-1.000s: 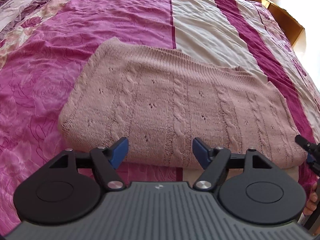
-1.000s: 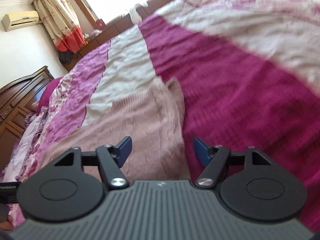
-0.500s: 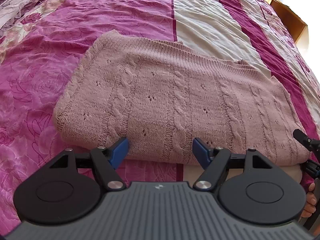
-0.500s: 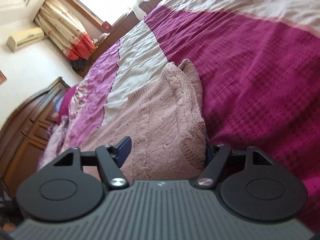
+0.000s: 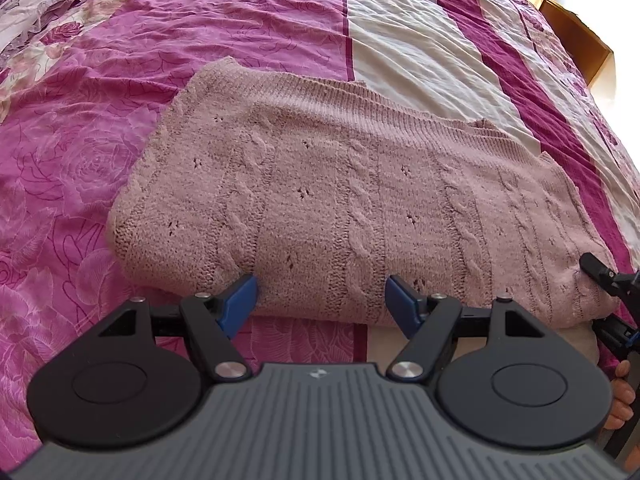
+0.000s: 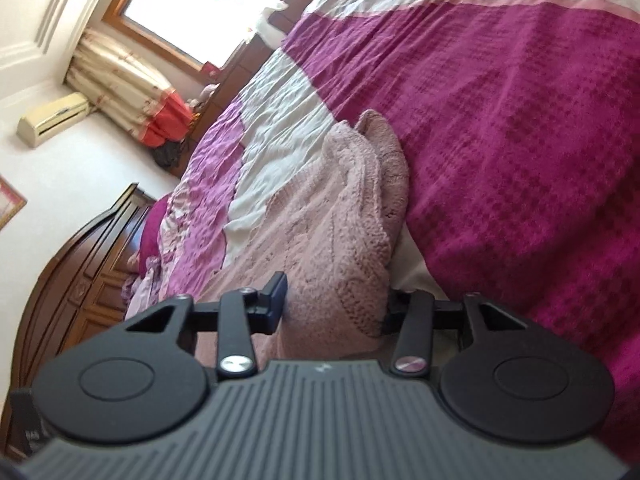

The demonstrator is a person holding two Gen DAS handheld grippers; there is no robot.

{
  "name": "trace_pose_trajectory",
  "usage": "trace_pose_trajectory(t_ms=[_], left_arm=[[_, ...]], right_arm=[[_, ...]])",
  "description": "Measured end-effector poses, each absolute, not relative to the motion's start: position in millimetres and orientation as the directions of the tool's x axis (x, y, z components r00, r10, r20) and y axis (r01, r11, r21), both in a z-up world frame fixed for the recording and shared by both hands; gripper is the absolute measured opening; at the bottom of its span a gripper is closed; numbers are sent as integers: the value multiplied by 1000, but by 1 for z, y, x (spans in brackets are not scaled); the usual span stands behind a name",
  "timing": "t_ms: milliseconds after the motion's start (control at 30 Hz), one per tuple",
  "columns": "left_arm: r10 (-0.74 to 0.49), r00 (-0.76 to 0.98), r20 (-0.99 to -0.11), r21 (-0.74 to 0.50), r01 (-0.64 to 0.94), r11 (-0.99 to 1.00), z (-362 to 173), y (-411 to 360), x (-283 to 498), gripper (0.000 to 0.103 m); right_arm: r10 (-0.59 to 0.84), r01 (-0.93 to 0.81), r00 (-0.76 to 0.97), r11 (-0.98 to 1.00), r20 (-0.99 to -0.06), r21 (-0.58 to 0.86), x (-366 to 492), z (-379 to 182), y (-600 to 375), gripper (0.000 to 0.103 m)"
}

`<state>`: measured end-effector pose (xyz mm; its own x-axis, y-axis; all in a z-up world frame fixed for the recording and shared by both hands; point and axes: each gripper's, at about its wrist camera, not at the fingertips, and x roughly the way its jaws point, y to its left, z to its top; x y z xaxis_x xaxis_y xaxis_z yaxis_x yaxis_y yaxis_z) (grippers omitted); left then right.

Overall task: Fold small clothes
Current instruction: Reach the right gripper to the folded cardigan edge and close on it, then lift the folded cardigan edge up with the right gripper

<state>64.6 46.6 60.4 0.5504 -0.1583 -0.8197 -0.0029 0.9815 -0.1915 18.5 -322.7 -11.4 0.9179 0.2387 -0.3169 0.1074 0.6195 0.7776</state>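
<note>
Within the last second the right tool had slid its spread fingers around the near right corner of the pink sweater lying folded mid-bed, not yet clamped. The left tool, fingers apart, waited at the near edge, suggesting another fold.

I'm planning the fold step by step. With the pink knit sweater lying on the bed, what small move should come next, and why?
Probably close the right gripper on the near right corner of the pink cable-knit sweater: that corner already sits bunched between its open fingers. The left gripper is open at the near edge, holding nothing, so it would likely grip next.
</note>
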Motion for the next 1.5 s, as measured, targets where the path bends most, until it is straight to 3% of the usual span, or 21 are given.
trace_pose_trajectory(t_ms=[167,667,800,1500], left_arm=[[-161,552,-818,-194,-2,981,61,48,63,77],[-144,580,-802,-186,-14,982,74,61,51,77],[-134,583,-801,-187,-31,982,77,68,49,77],[-50,582,-812,-123,-87,989,88,98,45,77]], right_arm=[[235,111,925,587,-299,802,25,-11,-324,56],[213,118,941,520,-262,846,30,-18,-323,55],[196,122,945,533,-262,838,29,-18,-322,36],[168,39,960,715,-226,698,36,34,-301,29]])
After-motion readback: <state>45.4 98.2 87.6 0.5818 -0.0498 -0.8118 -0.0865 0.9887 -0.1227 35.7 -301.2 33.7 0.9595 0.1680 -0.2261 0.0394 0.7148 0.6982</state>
